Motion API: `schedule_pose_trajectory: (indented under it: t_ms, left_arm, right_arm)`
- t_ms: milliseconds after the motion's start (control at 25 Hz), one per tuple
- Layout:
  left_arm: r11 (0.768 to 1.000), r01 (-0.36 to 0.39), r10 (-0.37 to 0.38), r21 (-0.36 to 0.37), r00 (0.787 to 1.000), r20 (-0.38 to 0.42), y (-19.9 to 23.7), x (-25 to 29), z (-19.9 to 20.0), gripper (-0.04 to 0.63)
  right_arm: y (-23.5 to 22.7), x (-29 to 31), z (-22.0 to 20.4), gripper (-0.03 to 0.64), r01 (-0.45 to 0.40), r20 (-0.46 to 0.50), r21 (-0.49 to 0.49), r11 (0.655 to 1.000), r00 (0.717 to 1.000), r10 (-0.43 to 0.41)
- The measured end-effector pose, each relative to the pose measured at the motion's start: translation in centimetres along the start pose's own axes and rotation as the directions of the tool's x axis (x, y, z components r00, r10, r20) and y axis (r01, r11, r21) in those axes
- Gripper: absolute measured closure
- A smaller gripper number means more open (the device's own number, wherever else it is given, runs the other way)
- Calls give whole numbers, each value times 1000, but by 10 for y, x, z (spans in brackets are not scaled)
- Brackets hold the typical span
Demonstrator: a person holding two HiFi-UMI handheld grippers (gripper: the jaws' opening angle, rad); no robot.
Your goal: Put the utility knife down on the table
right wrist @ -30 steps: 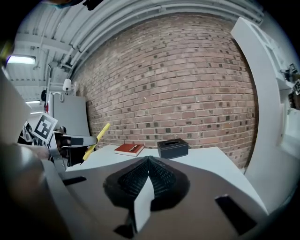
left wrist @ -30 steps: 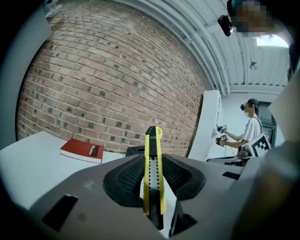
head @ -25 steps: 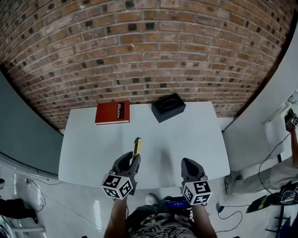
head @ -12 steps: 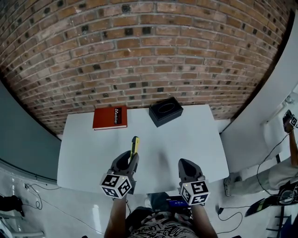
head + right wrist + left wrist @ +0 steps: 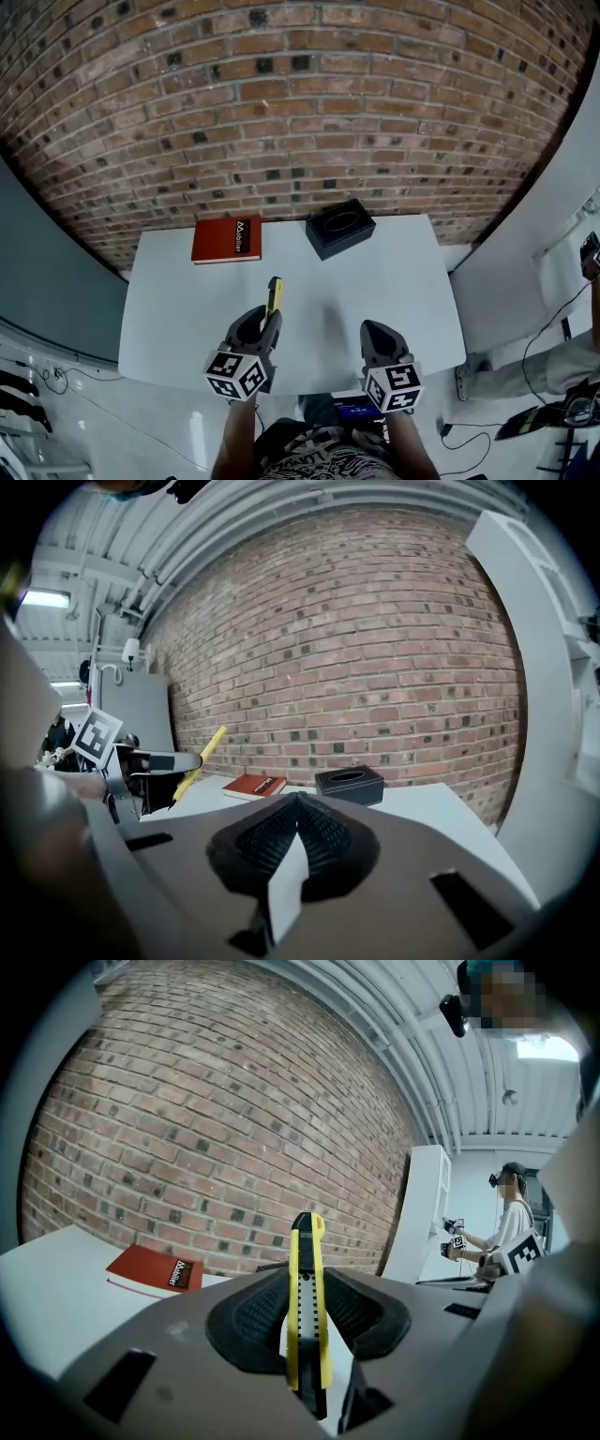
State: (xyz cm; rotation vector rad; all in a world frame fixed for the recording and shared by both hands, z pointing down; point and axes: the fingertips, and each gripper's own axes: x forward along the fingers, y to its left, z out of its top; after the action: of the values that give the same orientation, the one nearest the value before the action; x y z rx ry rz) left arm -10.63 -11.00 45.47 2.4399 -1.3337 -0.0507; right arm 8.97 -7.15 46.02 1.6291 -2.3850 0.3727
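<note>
My left gripper (image 5: 263, 323) is shut on a yellow and black utility knife (image 5: 273, 298), which sticks out forward past the pads over the white table (image 5: 187, 281). In the left gripper view the knife (image 5: 307, 1297) stands upright between the dark pads, held above the tabletop. My right gripper (image 5: 375, 333) hovers over the table's near edge to the right, jaws closed together with nothing between them. From the right gripper view the knife (image 5: 200, 761) shows at the left, tilted up in the other gripper, clear of the table.
A red book (image 5: 227, 240) lies at the table's back left and a black tissue box (image 5: 339, 227) at the back centre, both against the brick wall. A person stands far off to the right (image 5: 511, 1227). Cables lie on the floor around the table.
The view shifted slightly; the book and box sit a little differently in frame. Both grippers hold nearly the same places, the knife still gripped on the left.
</note>
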Motion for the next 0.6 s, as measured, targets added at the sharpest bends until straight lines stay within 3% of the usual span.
schedule_pose_trajectory:
  t_ms: [600]
  left_arm:
    - [999, 0, -3, -33, 997, -79, 10, 38, -28, 474]
  right_arm:
    - [-25, 29, -20, 617, -2, -82, 13, 1000, 997, 3]
